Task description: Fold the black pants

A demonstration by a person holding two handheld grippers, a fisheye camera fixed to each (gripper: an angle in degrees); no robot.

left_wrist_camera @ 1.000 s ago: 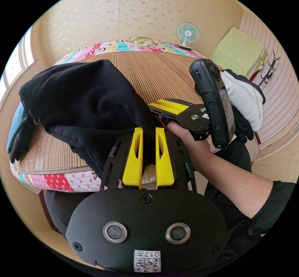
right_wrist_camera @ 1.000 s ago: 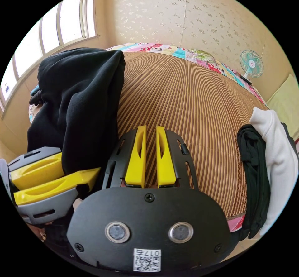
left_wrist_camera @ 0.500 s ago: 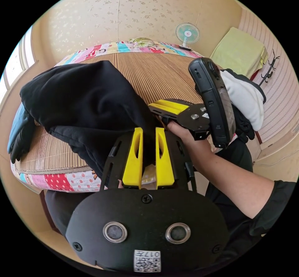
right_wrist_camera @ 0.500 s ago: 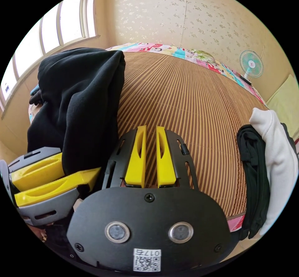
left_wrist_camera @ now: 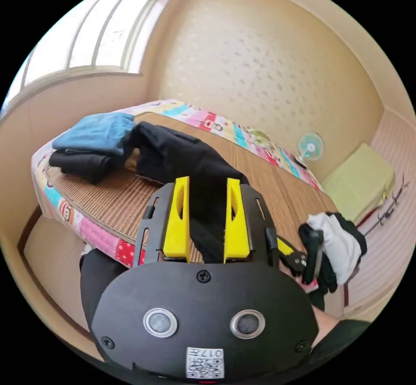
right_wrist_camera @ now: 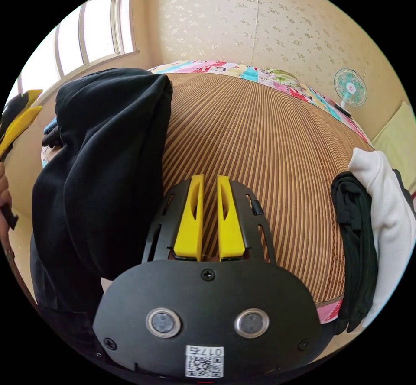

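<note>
Nearest the woven mat's [right_wrist_camera: 268, 151] front edge, the right gripper [right_wrist_camera: 209, 216] was held with its jaws nearly closed on nothing. Beside it the black pants [right_wrist_camera: 108, 151] were heaped, one end hanging off the mat. They were judged soft, thick and floppy, best taken at the waistband or a hem. The left gripper [left_wrist_camera: 207, 211] was seen with jaws parted; dark cloth lay between them, though whether it was gripped could not be told. Farther along the mat, folded blue and dark clothes [left_wrist_camera: 93, 142] and a white-and-dark pile [right_wrist_camera: 372, 220] were set aside.
</note>
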